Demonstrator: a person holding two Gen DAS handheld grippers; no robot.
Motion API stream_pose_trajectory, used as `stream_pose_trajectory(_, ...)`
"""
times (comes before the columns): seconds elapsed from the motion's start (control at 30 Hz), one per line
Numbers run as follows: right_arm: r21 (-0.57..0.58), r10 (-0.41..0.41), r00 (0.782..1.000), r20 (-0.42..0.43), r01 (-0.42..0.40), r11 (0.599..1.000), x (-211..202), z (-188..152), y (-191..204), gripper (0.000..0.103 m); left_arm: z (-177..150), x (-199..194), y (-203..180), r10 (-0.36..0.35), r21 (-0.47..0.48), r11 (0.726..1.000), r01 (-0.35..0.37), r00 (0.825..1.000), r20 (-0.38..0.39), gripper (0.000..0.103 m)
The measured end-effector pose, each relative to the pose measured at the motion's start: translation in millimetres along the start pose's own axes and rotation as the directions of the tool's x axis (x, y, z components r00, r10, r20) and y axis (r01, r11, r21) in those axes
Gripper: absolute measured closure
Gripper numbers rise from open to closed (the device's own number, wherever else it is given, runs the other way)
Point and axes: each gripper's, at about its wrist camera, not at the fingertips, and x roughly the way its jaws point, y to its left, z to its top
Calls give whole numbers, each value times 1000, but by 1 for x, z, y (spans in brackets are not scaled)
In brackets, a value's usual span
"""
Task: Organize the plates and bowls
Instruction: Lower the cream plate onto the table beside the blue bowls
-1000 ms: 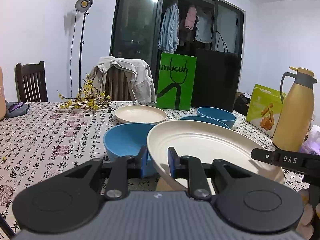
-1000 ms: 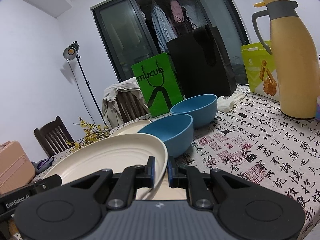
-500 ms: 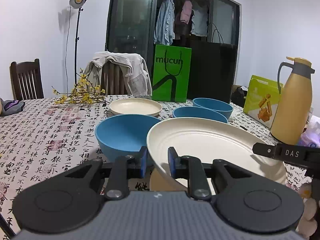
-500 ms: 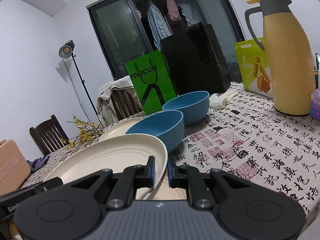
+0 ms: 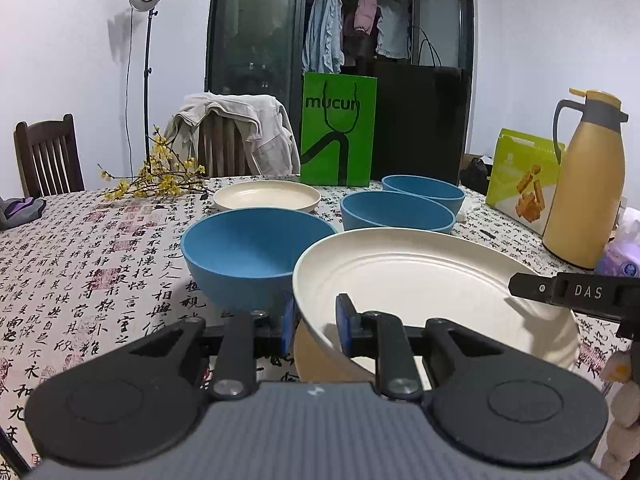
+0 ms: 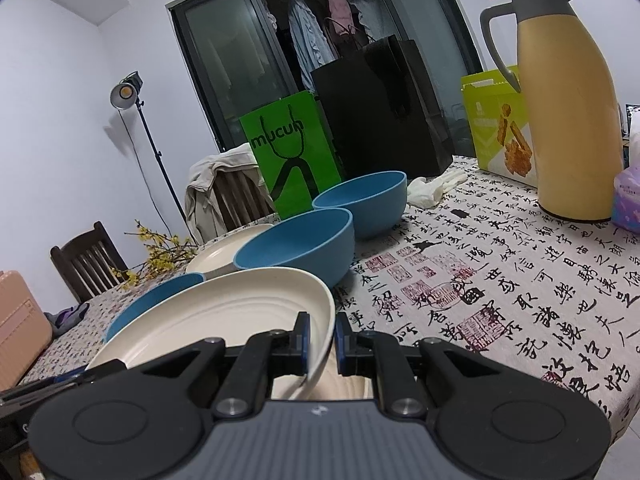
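A large cream plate [image 5: 420,280] hangs tilted just above the table, held by both grippers. My left gripper [image 5: 312,316] is shut on its left rim, and my right gripper [image 6: 322,336] is shut on its right rim [image 6: 224,316]. In the left wrist view the right gripper [image 5: 520,286] shows at the plate's far right edge. Another cream surface [image 5: 316,360], seemingly a second plate, lies under the held one. Three blue bowls stand behind: a near one [image 5: 256,256] and two farther ones [image 5: 396,212] [image 5: 422,192]. A small cream plate [image 5: 266,200] sits beyond them.
The table wears a calligraphy-print cloth [image 5: 100,280]. A yellow thermos [image 5: 584,184] and a green box [image 5: 520,188] stand at the right, a green bag [image 5: 338,128] and a black bag [image 5: 420,120] at the back. Yellow flower twigs [image 5: 160,180] lie at the back left, with chairs behind.
Both grippers stay shut on the large plate. The views have tilted slightly, and the near blue bowl's rim now shows behind the plate in the right wrist view.
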Motion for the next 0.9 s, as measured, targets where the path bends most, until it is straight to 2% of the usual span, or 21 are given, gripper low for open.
stream_pose_trajectory(0.9,-41,-44,999,-22,43,998,11,-10,-5,90,-15,11,-11,24,72,997,-23,999,-23,81)
